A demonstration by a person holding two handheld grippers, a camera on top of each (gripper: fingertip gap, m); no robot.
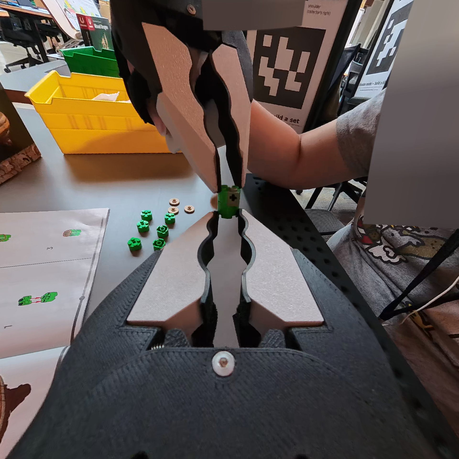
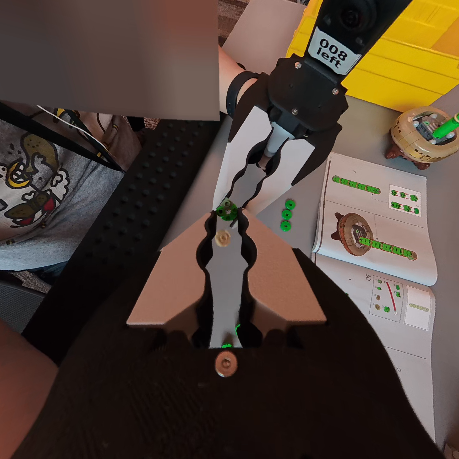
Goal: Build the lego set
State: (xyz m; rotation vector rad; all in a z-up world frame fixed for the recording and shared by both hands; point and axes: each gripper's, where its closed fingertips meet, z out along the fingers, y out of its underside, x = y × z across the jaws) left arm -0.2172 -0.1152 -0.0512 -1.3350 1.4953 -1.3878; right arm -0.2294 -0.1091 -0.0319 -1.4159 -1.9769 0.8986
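Note:
A short stack of green round bricks (image 1: 224, 205) with a tan piece on its upper part is held above the dark table between both grippers. My left gripper (image 1: 228, 214) is shut on its lower end. My right gripper (image 1: 229, 187) comes down from above and is shut on its upper end. In the right wrist view the stack (image 2: 224, 212) shows end-on between my right gripper (image 2: 226, 214) and the left gripper (image 2: 231, 202). A blurred tan round plate (image 2: 223, 239) lies below it. Several loose green round bricks (image 1: 149, 231) and three tan round plates (image 1: 178, 206) lie to the left.
An open instruction booklet (image 1: 37, 260) (image 2: 372, 223) lies on the table. A yellow bin (image 1: 94, 119) and a green bin (image 1: 89, 59) stand behind. A brown and tan round model (image 2: 422, 136) stands by the booklet. A black perforated board (image 1: 310, 236) edges the table. The person's arm (image 1: 298, 154) reaches in. The tips of both grippers are at nearly the same place.

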